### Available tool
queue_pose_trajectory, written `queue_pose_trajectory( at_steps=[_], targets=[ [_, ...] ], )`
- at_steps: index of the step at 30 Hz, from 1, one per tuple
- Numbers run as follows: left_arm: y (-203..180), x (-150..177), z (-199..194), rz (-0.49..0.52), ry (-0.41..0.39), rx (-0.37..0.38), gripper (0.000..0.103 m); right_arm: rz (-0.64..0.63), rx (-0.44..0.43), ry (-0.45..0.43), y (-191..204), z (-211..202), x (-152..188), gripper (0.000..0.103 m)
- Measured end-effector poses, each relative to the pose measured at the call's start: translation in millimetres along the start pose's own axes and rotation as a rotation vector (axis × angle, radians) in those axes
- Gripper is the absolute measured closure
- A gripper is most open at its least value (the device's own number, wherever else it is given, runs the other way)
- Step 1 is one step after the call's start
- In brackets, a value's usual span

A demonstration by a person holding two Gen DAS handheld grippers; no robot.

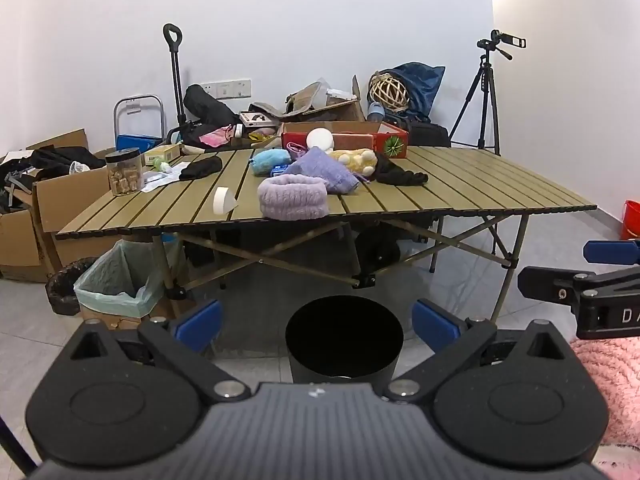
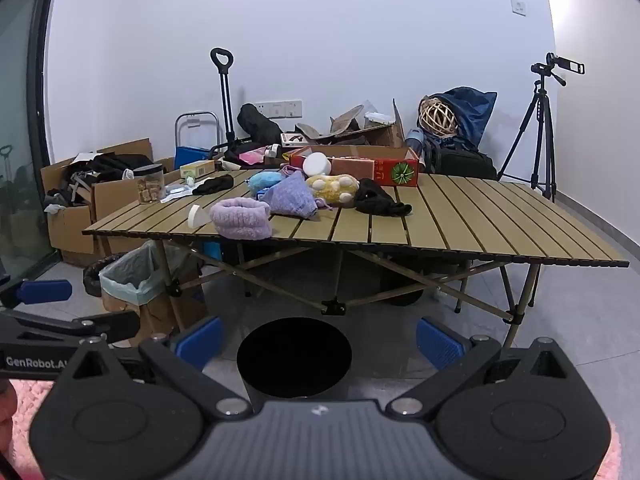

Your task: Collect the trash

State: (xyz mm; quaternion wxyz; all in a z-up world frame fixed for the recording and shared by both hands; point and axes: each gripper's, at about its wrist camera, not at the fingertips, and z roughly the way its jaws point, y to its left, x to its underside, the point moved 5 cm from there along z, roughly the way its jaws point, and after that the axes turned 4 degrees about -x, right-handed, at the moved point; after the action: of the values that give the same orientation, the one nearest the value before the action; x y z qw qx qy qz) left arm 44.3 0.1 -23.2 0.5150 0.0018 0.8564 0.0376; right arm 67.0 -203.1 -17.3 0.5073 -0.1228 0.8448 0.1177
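A black round bin (image 1: 344, 340) stands on the floor in front of a slatted folding table (image 1: 480, 188); it also shows in the right wrist view as the bin (image 2: 294, 356). My left gripper (image 1: 318, 322) hangs open above the bin's near side, nothing between its blue pads. My right gripper (image 2: 320, 340) is open and empty too, held back from the table. On the table lie a white tape roll (image 1: 223, 200), white paper scraps (image 1: 160, 180), a purple knitted band (image 1: 294, 198), a jar (image 1: 124, 170) and soft toys. The right gripper's side (image 1: 592, 280) shows at the left view's edge.
A cardboard box lined with a green bag (image 1: 116, 280) sits under the table's left corner beside a black basket (image 1: 62, 288). Boxes and bags pile up behind (image 1: 340, 108). A tripod with camera (image 1: 486, 92) stands at the right. A pink fuzzy sleeve (image 1: 608, 384) is near me.
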Motion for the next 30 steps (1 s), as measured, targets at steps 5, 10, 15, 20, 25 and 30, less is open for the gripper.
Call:
queue_pose_trajectory(
  at_steps=[5, 10, 15, 20, 25, 30],
  targets=[
    [-0.1, 0.4, 1.4, -0.006, -0.001, -0.001, 0.0, 0.009, -0.005, -0.002, 0.8, -1.5, 0.1, 0.0],
    [-1.6, -0.6, 0.3, -0.008, -0.011, 0.006, 0.0, 0.007, -0.008, 0.011, -1.3, -3.4, 0.2, 0.0],
    [1.3, -0.8, -3.7, -0.014, -0.006, 0.007, 0.0, 0.009, -0.011, 0.021, 1.6, -2.8, -3.0, 0.0],
    [0.7, 0.0, -4.1, -0.012, 0.004, 0.005, 0.0, 0.009, -0.01, 0.034, 3.3, 2.1, 1.5, 0.0],
    [-0.2, 1.5, -3.5, -0.009, 0.024, 0.004, 0.0, 0.015, -0.012, 0.052, 3.0, 3.5, 2.8, 0.0],
    [1.6, 3.9, 2.7, -0.015, 0.057, 0.0, 0.0, 0.029, -0.017, 0.086, 2.4, 8.8, 6.5, 0.0]
  ],
)
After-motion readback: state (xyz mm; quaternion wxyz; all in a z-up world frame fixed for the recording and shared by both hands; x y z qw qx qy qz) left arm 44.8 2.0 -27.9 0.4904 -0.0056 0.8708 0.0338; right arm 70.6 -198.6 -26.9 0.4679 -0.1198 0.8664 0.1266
